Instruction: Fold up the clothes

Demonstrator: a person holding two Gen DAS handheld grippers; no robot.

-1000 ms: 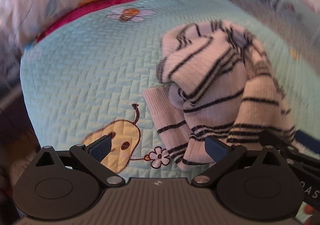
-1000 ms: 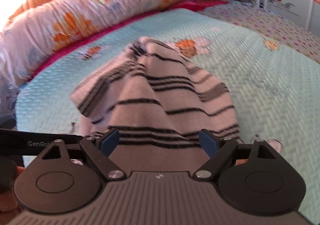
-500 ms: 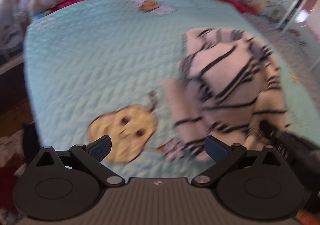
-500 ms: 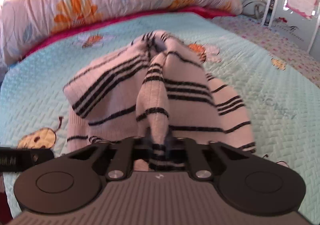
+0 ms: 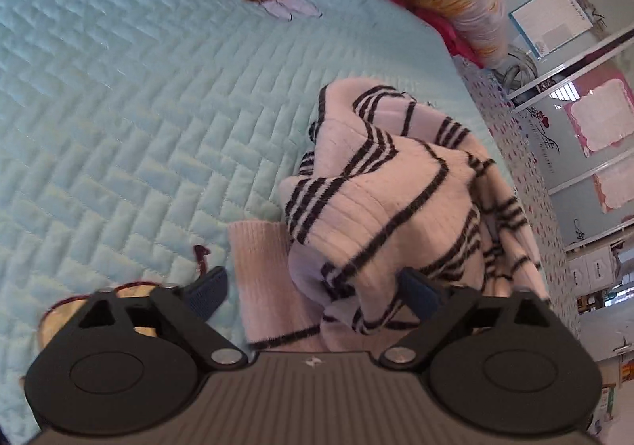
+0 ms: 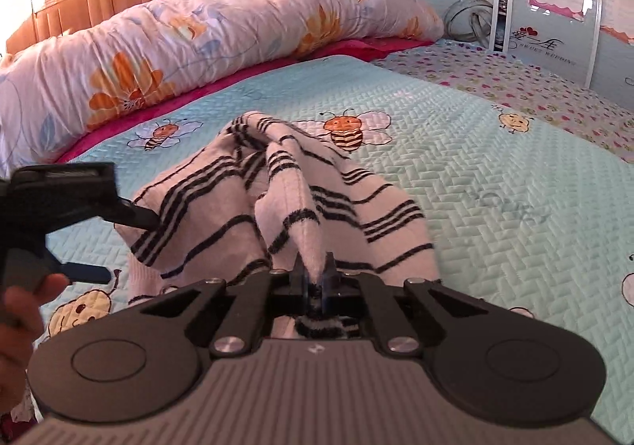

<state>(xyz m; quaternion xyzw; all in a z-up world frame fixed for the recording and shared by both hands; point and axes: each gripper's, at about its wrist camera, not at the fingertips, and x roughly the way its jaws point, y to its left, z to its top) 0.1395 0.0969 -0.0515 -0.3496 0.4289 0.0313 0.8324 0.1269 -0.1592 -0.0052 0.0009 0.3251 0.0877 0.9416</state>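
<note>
striped sweater, soft and limp, bunched on the bed: my right claw pinched its near fold; my left claw stood spread at its hem.

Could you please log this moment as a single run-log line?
task: fold clothes | right gripper: shut on sweater | left gripper: open, at sweater edge | sweater: bunched on bedspread

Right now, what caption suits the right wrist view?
Right gripper pinches a striped sweater on the quilted bedspread.
</note>
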